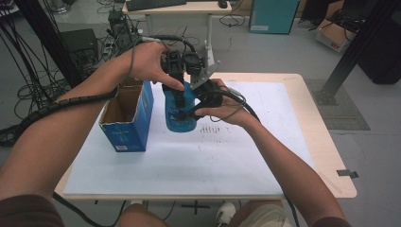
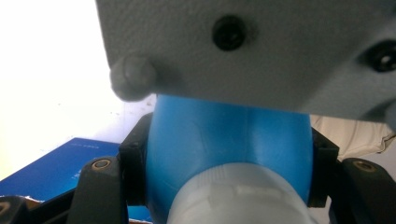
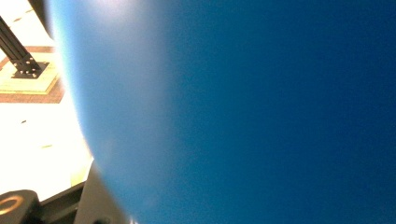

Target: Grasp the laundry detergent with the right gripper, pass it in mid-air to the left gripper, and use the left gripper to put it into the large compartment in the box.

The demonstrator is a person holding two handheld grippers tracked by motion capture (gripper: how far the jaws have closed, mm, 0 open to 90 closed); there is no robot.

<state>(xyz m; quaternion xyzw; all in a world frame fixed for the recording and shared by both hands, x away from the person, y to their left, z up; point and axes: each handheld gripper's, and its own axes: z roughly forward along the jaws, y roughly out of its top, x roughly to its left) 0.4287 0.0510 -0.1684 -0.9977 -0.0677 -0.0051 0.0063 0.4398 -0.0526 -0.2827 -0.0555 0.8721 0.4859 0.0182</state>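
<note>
Holding: left gripper (image 1: 176,78) clamps blue bottle (image 1: 180,108) at its neck, steadying it upright.
Bracing: right gripper (image 1: 201,101) grips the bottle's body beside the open box (image 1: 127,116).

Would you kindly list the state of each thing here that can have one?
Blue bottle: upright, held above the table, capped.
Blue box: open at the top, standing on the table.
Left tongs: shut on the blue bottle.
Right tongs: shut on the blue bottle.

Bottle (image 1: 182,111) over the table (image 1: 265,156), between both tools, right of the open box (image 1: 126,118).
</note>
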